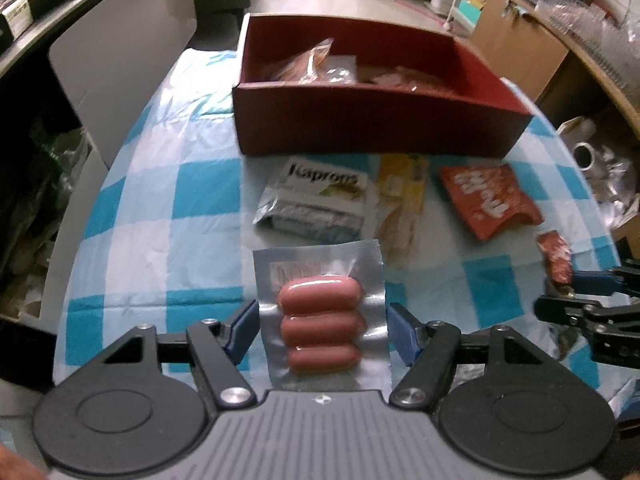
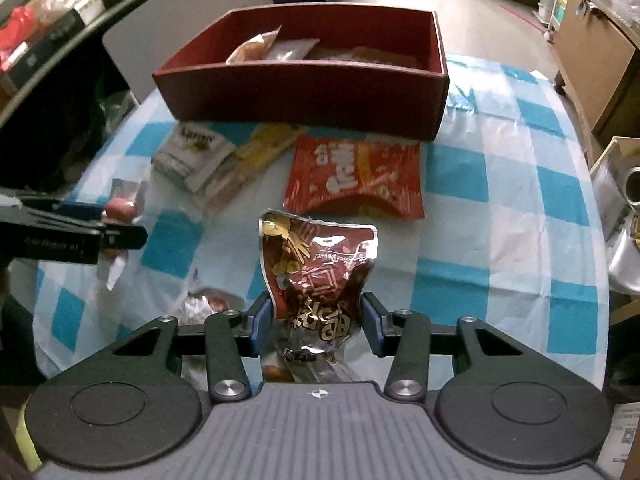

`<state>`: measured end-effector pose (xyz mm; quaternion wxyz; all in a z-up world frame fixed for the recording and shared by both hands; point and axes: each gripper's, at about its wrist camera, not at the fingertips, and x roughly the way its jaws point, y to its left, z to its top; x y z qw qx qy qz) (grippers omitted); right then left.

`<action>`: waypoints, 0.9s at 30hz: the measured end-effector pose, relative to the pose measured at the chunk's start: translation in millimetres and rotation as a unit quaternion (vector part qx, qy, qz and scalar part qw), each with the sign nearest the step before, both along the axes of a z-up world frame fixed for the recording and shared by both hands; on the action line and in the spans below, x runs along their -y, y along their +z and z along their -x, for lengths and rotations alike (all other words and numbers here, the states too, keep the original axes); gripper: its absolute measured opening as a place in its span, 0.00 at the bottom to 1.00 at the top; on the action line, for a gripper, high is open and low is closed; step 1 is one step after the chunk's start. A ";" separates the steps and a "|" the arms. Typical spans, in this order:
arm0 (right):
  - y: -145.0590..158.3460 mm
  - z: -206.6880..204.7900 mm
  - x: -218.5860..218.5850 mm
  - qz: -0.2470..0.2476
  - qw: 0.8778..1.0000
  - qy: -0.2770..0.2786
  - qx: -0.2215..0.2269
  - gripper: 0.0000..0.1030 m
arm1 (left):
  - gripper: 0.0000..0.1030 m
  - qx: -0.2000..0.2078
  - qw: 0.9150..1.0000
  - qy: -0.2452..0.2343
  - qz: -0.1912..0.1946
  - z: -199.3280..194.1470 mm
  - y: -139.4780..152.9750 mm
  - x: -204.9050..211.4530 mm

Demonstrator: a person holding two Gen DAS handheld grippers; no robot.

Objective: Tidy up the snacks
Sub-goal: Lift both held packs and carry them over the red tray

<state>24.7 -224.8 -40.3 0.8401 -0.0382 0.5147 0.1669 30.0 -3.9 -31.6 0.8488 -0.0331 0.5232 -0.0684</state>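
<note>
- The sausage pack point(image 1: 322, 320) sits clamped in the left gripper point(image 1: 322, 326) jaws; the right gripper point(image 2: 316, 318) jaws pinch a dark red snack pouch point(image 2: 318, 276).
- Step: carrying both to the red box point(image 2: 304, 88), over its near wall.
- Packets litter the checked surface point(image 2: 500, 208); nothing blocks.

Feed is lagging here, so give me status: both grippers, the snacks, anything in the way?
Left gripper shut on sausage pack. Right gripper shut on dark red pouch. Red box ahead, partly filled. Three packets lie before it; path looks clear.
</note>
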 end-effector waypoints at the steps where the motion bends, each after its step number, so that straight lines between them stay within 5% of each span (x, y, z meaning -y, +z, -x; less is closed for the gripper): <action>1: 2.1 -1.9 -1.3 -0.001 1.000 -0.001 0.003 0.53 | 0.61 0.004 1.000 -0.003 0.002 -0.4 2.2 1.5; 27: 51.0 -35.6 -29.0 -0.043 0.996 -0.007 0.071 0.53 | 0.61 0.102 0.995 -0.018 -0.011 -31.3 54.4 26.1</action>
